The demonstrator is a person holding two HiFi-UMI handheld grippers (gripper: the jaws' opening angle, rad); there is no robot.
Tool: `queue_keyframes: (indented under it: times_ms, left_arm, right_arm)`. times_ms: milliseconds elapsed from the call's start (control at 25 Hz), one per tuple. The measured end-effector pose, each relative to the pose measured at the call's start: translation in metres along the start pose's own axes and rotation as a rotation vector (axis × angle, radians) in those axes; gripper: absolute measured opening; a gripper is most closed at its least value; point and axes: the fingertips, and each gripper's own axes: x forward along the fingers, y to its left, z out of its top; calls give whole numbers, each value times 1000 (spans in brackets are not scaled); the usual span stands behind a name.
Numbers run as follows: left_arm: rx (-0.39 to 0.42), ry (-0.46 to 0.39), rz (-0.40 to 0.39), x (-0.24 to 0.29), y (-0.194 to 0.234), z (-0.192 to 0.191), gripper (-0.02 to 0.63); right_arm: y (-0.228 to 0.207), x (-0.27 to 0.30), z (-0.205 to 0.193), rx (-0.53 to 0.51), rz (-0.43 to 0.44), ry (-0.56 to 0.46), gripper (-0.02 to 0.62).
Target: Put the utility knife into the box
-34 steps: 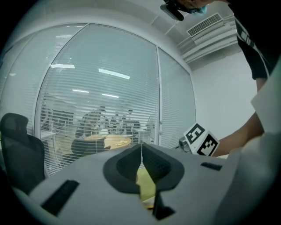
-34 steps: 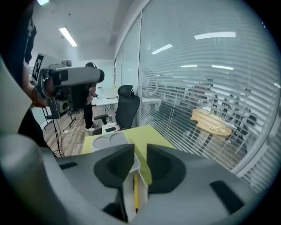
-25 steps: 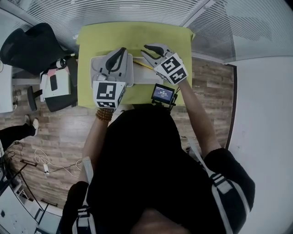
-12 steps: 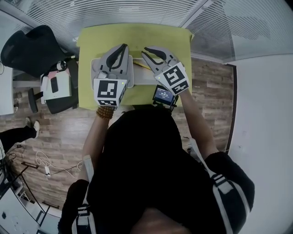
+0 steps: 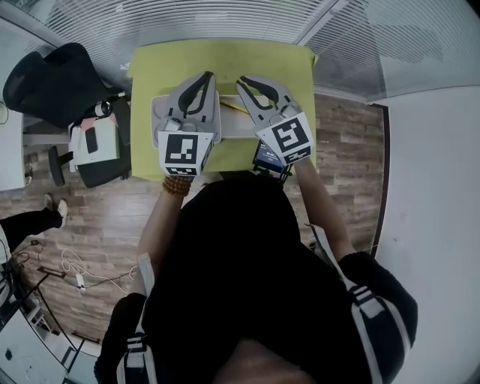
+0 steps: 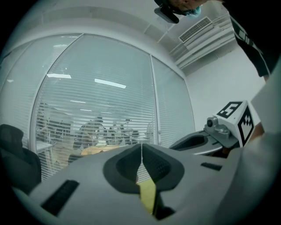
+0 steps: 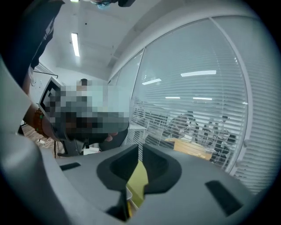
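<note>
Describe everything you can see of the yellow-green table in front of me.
The table has a flat rectangular top in matte yellow-green, seemingly a cloth or mat. It stands on the wood-plank floor, its far edge close to the glass wall with blinds, and a black office chair is off its left side. The far half is bare. A pale grey box with rounded corners rests on the near half, and a small dark screen sits at the near edge. Its legs are hidden.
</note>
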Motion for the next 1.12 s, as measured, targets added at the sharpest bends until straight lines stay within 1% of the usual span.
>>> queue_keyframes:
  times_ms: [200, 320, 520, 640, 840, 1040, 1120]
  left_arm:
    - [-6, -3, -6, -3, -7, -3, 18]
    - [-14, 1, 5, -4, -7, -9, 17]
    - [-4, 9, 5, -9, -16, -12, 18]
    - [-14, 17, 25, -14, -16, -18, 18]
    - [-14, 4, 70, -24, -13, -22, 18]
    - [-12, 9, 86, -32, -12, -26, 18]
    - [-14, 18, 91, -36, -12, -31, 18]
  right_arm:
    - [-8, -7, -3, 72, -110, -35, 26]
    - [-13, -12, -2, 96, -167, -62, 25]
    - [-17, -26, 0, 137, -268, -101, 20]
    - [-13, -30, -2, 159, -320, -111, 20]
    - [-4, -32, -6, 188, -368, -115, 20]
    - [6, -30, -13, 233, -409, -109, 18]
    - [17, -26, -16, 240, -407, -103, 18]
